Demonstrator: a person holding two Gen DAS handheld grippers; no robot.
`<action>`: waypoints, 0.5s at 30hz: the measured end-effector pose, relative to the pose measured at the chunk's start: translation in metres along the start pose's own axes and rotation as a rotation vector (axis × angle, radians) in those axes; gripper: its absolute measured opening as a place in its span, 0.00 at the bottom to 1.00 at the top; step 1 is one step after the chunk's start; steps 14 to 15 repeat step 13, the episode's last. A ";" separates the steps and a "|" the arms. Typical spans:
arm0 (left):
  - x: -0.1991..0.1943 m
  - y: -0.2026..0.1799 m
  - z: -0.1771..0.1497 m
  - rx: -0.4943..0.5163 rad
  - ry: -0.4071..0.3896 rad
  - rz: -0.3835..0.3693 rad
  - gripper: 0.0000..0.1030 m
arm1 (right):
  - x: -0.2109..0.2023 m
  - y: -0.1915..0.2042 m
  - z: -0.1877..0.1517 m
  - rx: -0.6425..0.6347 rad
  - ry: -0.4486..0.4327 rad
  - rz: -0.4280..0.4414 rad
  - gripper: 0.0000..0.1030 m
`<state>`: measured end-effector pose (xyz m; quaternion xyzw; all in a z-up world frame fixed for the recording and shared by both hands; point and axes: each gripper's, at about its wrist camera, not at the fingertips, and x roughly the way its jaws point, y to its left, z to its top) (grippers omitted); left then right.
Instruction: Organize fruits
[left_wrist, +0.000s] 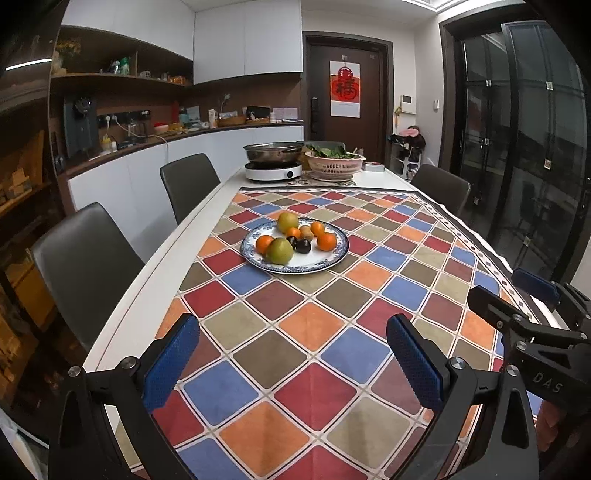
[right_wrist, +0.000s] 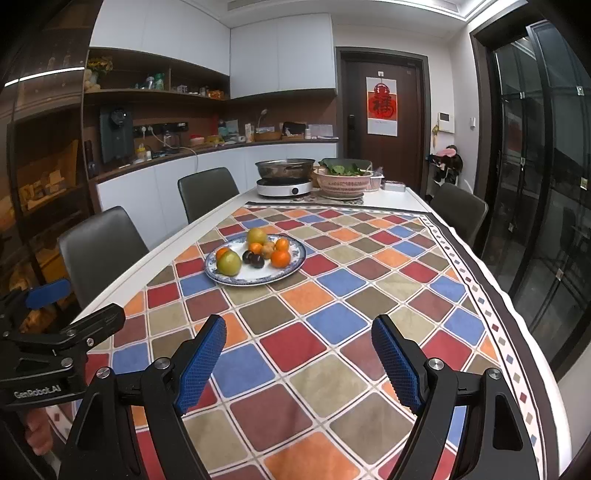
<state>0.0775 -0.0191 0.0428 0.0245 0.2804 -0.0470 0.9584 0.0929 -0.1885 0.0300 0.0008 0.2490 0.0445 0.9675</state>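
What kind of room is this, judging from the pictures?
Most likely a home kitchen-dining room: a dining table with a plate of fruit, a pan on an induction cooker, and a counter with wall cabinets.

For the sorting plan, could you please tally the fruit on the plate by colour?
On the blue-rimmed plate:
Orange citrus fruits: 4
Yellow-green round fruits: 2
Dark purple fruits: 2
Brown fruit: 1
Total: 9 fruits. All lie on the plate, none on the tablecloth.
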 end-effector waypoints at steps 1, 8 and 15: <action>0.000 0.000 0.000 0.002 -0.001 0.003 1.00 | 0.001 0.000 0.000 -0.001 0.001 0.001 0.79; -0.001 0.000 -0.001 0.002 -0.002 0.004 1.00 | 0.003 -0.001 -0.004 0.006 0.009 0.002 0.79; -0.002 0.001 -0.001 0.001 0.002 0.002 1.00 | 0.004 -0.001 -0.004 0.004 0.010 0.004 0.79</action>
